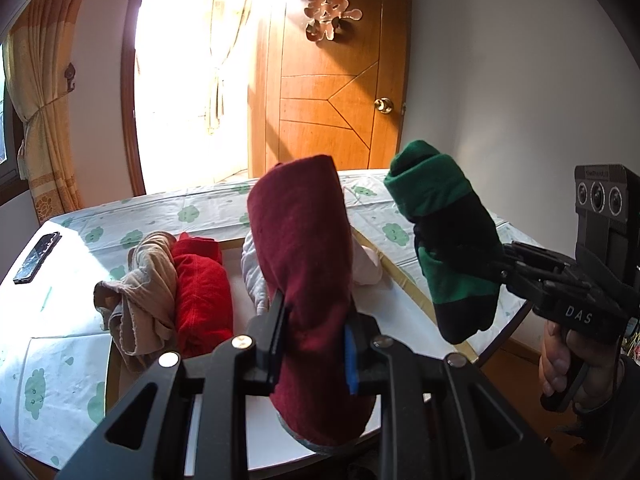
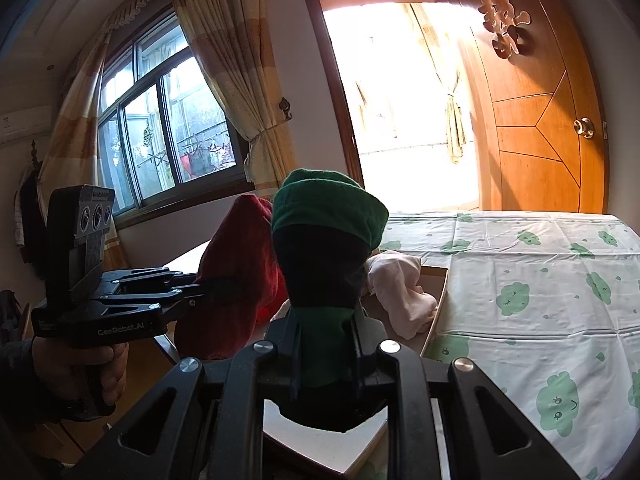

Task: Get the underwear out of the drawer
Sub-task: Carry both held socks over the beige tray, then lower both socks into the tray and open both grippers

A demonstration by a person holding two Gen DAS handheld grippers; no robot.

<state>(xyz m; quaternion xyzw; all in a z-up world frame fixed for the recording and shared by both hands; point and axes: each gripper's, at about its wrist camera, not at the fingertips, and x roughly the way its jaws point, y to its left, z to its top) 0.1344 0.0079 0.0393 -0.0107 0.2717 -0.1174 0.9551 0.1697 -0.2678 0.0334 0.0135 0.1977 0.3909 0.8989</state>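
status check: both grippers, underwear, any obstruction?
Left gripper shut on dark red roll. Right gripper shut on green-black roll. Both lifted above drawer; beige, red, pale pieces remain. Nothing in the way.

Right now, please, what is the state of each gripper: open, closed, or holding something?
Left gripper: closed on the rolled dark red underwear.
Right gripper: closed on the rolled green and black underwear.

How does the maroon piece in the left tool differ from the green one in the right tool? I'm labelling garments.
The maroon garment is one solid dark red; the green garment is green with black panels. The maroon one looks bulkier and longer, the green one more compact. The maroon one is clamped by the left tool, the green by the right tool. Both are rolled and held up above the drawer.
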